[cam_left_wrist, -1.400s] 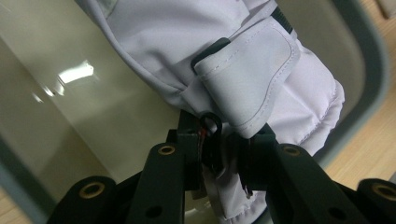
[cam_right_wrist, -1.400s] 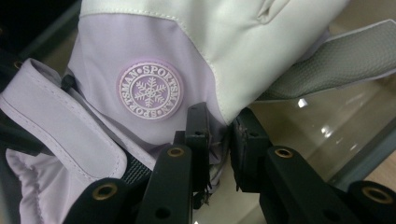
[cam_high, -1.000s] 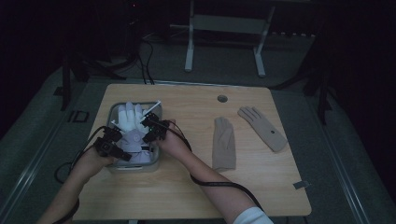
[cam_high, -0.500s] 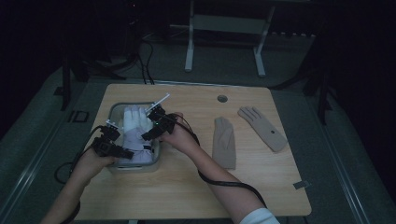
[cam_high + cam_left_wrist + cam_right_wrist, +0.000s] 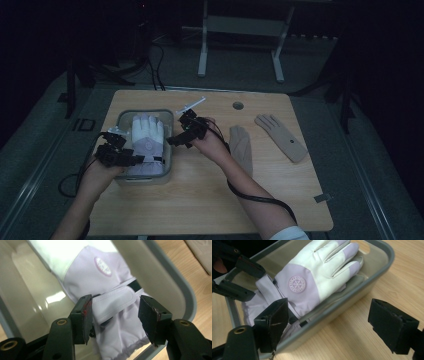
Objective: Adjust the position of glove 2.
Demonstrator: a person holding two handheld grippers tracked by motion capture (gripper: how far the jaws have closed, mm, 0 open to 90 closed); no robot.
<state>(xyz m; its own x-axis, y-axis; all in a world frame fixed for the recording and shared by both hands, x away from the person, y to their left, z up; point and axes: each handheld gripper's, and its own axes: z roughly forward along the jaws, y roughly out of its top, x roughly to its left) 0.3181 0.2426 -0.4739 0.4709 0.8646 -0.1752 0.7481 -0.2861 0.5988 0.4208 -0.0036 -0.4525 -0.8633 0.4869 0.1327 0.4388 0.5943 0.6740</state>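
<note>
**Both grippers off the glove, jaws apart**

L gripper (image 5: 115,315): jaws have just been opening, now roughly half apart. White/lilac glove (image 5: 100,272) lies below & between them; its wrist strap (image 5: 115,302) crosses the gap. Pads not pressing on it: the pad at the right of the left gripper view stands clear, the other sits at the strap's end; contact there can't be told. High view puts this gripper (image 5: 131,159) over the near-left part of the grey bin (image 5: 168,150), just above the glove's cuff.

R gripper (image 5: 329,322): jaws have just been opening, now wide apart, nothing between them but the bin wall (image 5: 352,297) & bare wood of the table (image 5: 352,340). Holds nothing, touches nothing. In high view it (image 5: 172,142) hovers at the bin's right rim, beside the glove (image 5: 147,142).

Glove: inside the bin, back up w/ round badge (image 5: 297,284) showing, fingers pointing away from the L gripper.

Two tan gloves, one (image 5: 241,147) just right of the R hand, one (image 5: 281,136) farther right.

Hard to see: cuff cut off at bottom of left gripper view; lower glove hidden behind the R gripper's jaw in its own view; high view is dim, so jaw gaps there are unclear. Room beyond table is dark.
</note>
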